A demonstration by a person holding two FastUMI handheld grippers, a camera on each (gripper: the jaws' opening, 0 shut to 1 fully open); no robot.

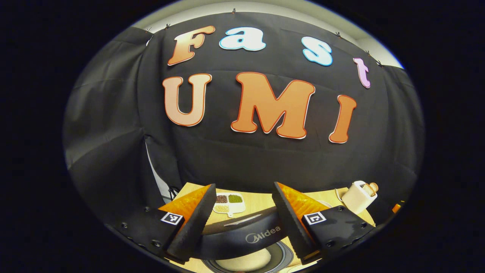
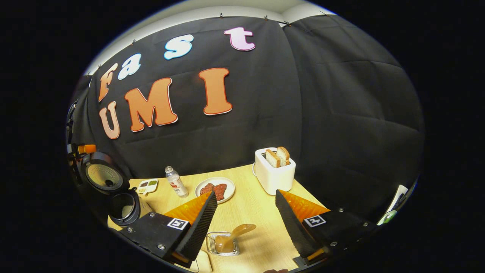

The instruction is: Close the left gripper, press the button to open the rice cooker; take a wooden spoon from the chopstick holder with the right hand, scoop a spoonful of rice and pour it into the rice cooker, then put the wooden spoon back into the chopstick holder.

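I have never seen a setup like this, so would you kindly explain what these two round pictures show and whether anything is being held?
A person carries a two-finger gripper in each hand, and a fisheye camera rides on each.

The left gripper view looks past the left gripper, open and empty, over the rice cooker, whose lid stands open.

The right gripper view shows the right gripper, also open and empty, above a wire chopstick holder with the wooden spoon in it.

On the wooden table also sit a toaster with bread, a plate, a bottle and a small grain dish.

Open table between plate, toaster.
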